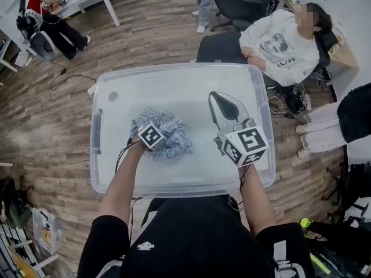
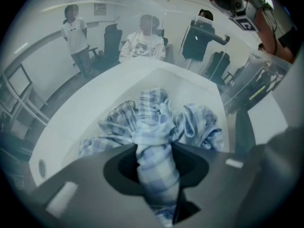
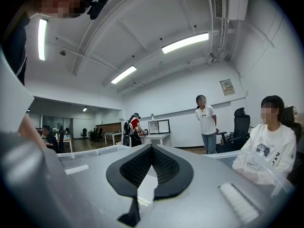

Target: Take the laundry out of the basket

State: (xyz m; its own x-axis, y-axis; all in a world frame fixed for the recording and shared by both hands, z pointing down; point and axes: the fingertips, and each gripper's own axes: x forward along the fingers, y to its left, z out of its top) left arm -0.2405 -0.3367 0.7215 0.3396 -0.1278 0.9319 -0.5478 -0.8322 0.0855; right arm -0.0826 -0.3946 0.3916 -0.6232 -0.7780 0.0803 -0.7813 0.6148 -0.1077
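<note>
Our left gripper [image 2: 156, 148] is clamped narrow on a twisted fold of the blue checked laundry [image 1: 172, 139]. From the head view its tips are buried in cloth. The laundry lies crumpled on the basket [image 1: 97, 126] floor, left of middle, and the gripped fold runs straight out from the jaws into the heap. Our right gripper [image 3: 152, 148] hovers over the basket's right half, jaws together and empty. We cannot read the seated person's [image 1: 284, 42] shirt print.

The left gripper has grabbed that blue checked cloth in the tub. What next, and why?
Probably lift straight up: the left gripper has its jaws shut on a fold of the checked cloth, while the rest lies in the clear tub.
</note>
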